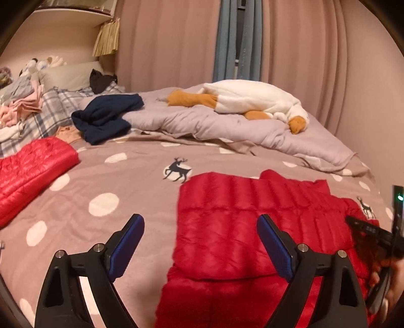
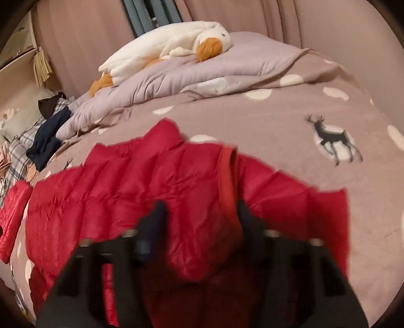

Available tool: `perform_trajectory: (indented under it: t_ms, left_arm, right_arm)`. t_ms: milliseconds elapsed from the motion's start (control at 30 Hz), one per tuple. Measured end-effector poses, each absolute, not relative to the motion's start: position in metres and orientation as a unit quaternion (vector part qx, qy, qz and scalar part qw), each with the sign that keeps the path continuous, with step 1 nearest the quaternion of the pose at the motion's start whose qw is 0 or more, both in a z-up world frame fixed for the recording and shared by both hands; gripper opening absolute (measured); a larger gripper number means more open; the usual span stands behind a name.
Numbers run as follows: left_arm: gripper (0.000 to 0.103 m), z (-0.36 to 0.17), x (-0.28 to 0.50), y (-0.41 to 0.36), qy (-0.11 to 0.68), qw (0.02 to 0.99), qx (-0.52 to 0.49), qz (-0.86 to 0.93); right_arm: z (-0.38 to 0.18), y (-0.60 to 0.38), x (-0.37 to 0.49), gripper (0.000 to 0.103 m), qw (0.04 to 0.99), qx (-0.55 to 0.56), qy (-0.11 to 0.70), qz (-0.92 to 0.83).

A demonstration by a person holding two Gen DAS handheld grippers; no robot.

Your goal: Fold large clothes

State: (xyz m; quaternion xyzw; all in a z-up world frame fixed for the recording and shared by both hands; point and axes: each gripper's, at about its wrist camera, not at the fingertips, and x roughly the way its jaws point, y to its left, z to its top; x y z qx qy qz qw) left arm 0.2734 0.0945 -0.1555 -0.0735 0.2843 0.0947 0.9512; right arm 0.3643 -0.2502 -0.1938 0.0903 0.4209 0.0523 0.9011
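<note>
Red jacket (image 2: 156, 191) bunches in my right tool (image 2: 199, 214), clamped on it; left tool (image 1: 200, 242) gapes; slick fabric may slip.

A bedroom is being shown under warm, dim indoor light. Most of the view is being taken up by a bed (image 1: 141, 181) covered in a taupe spread printed with white dots and dark deer. The far wall is being covered by pink pleated curtains (image 1: 171, 43), parted by a grey-blue curtain strip (image 1: 227, 37). A pale shelf (image 1: 70, 15) is being seen at upper left, with a straw-coloured fringe (image 1: 107, 37) hanging beneath it.
</note>
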Motion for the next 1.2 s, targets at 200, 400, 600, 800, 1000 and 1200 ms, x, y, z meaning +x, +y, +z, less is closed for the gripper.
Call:
perform_trajectory:
  t_ms: [200, 400, 600, 800, 1000, 1200]
  left_arm:
    - [0.091, -0.153, 0.278, 0.101, 0.276, 0.952, -0.093, 0.099]
    - [0.044, -0.175, 0.303, 0.076, 0.325, 0.940, -0.094, 0.040]
    - [0.029, -0.239, 0.336, 0.052, 0.396, 0.916, -0.058, 0.016]
    - [0.029, -0.251, 0.344, 0.067, 0.400, 0.908, -0.121, -0.022]
    - [0.030, -0.236, 0.332, 0.067, 0.407, 0.907, -0.112, 0.000]
    - [0.098, -0.189, 0.238, 0.103, 0.363, 0.923, -0.128, 0.010]
  right_arm:
    - [-0.157, -0.258, 0.307, 0.022, 0.928, -0.014, 0.372, -0.021]
    - [-0.144, -0.282, 0.274, 0.055, 0.930, -0.013, 0.366, -0.019]
    - [-0.173, -0.284, 0.267, 0.030, 0.916, 0.011, 0.400, 0.012]
    - [-0.210, -0.281, 0.279, 0.032, 0.903, 0.011, 0.429, 0.007]
    - [-0.201, -0.293, 0.271, 0.046, 0.905, 0.042, 0.424, 0.012]
    - [-0.149, -0.315, 0.193, 0.082, 0.916, 0.056, 0.398, -0.012]
